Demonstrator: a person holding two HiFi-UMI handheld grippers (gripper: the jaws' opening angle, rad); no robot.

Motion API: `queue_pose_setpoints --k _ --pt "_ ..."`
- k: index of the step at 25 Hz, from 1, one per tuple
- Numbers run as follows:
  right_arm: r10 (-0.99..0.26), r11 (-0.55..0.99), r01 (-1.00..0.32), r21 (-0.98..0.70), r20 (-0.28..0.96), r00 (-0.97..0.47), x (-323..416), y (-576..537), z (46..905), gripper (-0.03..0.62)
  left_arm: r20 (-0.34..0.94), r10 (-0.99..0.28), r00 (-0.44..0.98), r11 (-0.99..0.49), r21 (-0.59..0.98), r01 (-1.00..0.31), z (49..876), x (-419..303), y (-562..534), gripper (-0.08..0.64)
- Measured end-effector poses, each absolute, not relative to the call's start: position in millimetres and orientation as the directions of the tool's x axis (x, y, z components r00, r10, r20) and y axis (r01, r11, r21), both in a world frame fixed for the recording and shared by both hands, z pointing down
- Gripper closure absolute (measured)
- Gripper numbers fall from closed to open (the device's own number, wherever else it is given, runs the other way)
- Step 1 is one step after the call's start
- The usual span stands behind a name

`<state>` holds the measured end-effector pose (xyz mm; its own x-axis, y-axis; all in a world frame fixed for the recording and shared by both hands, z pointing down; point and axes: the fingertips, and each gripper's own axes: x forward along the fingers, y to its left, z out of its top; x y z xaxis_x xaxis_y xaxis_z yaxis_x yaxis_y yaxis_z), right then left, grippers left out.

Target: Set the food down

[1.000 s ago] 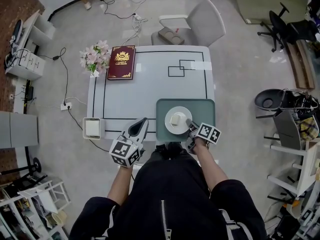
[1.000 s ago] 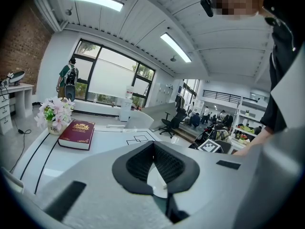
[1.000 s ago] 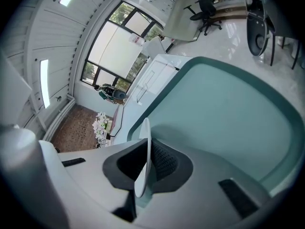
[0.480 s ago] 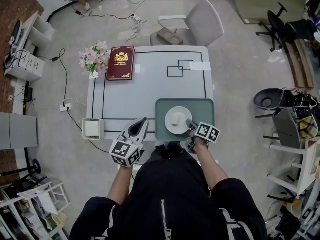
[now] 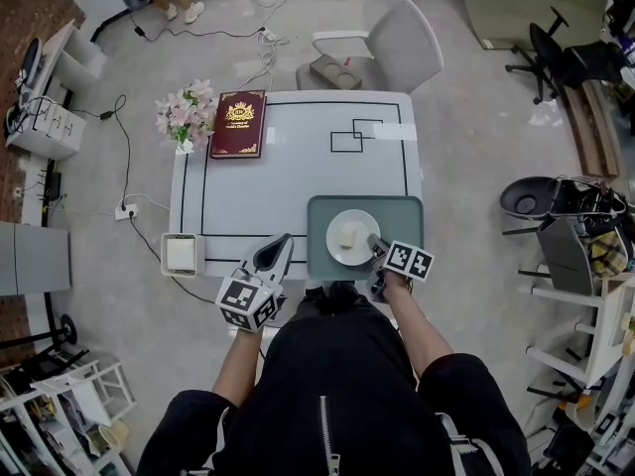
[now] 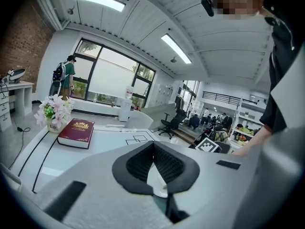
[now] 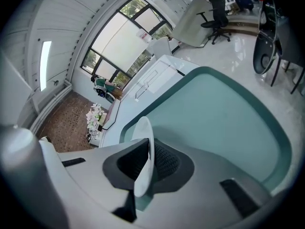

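A white plate (image 5: pixel 355 248) with a pale block of food (image 5: pixel 347 235) lies on the green tray (image 5: pixel 399 216) at the table's near right. My right gripper (image 5: pixel 376 247) is shut on the plate's near right rim. In the right gripper view the plate's edge (image 7: pixel 144 147) stands pinched between the dark pads of the right gripper (image 7: pixel 147 159), over the tray (image 7: pixel 219 113). My left gripper (image 5: pixel 285 239) hovers over the table's near edge, left of the tray. The left gripper (image 6: pixel 153 146) has its pads meeting and holds nothing.
On the white table (image 5: pixel 298 172), a red book (image 5: pixel 240 123) and a pot of pink flowers (image 5: pixel 184 115) sit at the far left corner. A small white box (image 5: pixel 182 254) sits at the near left corner. A grey chair (image 5: pixel 392 48) stands behind the table.
Both grippers, the plate and the tray keep their places. Only a person on the far floor has moved.
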<state>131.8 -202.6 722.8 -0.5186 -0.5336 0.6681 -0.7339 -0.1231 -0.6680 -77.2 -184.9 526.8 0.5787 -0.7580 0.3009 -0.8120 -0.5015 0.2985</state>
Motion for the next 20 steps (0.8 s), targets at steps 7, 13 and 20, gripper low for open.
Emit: queue_pose_setpoints --k 7,13,20 --pt "-0.514 -0.071 -0.785 -0.615 0.697 -0.500 130 -205 722 0.569 0.287 -0.762 0.580 -0.497 0.314 -0.809 527 -79 -187 0.555" --pt "-0.502 -0.038 -0.826 -0.562 0.726 -0.471 132 -206 724 0.558 0.279 -0.769 0.576 -0.489 0.323 -0.810 528 -84 -188 0.555" --pt "-0.492 0.022 -0.882 -0.472 0.763 -0.420 134 -207 727 0.512 0.267 -0.778 0.568 -0.478 0.335 -0.812 529 -91 -190 0.555"
